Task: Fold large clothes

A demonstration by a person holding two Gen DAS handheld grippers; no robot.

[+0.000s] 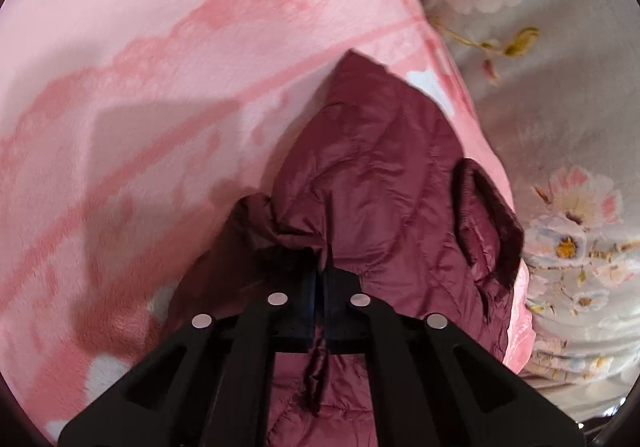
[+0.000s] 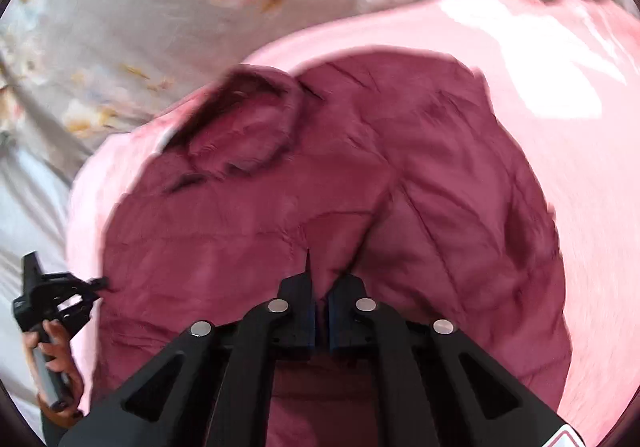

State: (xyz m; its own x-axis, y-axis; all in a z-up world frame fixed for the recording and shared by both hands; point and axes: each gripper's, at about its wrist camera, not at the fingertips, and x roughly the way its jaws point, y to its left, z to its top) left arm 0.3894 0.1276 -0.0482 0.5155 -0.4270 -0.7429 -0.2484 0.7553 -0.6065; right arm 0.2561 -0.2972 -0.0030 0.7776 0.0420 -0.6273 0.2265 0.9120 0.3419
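A maroon quilted jacket point(image 1: 380, 175) lies spread on a pink blanket point(image 1: 160, 87). My left gripper point(image 1: 320, 275) is shut, with a bunched fold of the jacket pinched between its fingertips. A dark ribbed collar or cuff point(image 1: 488, 215) sits at the jacket's right edge. In the right wrist view the jacket point(image 2: 320, 187) fills the middle, and my right gripper point(image 2: 320, 287) is shut on a ridge of its fabric. The left gripper point(image 2: 102, 282) shows at the far left, held by a hand point(image 2: 56, 359), its tips at the jacket's edge.
The pink blanket point(image 2: 580, 207) lies over a grey floral bedsheet point(image 1: 560, 107), which also shows in the right wrist view point(image 2: 120, 27) beyond and left of the jacket. The blanket's edge runs close beside the jacket's ribbed collar or cuff point(image 2: 248, 119).
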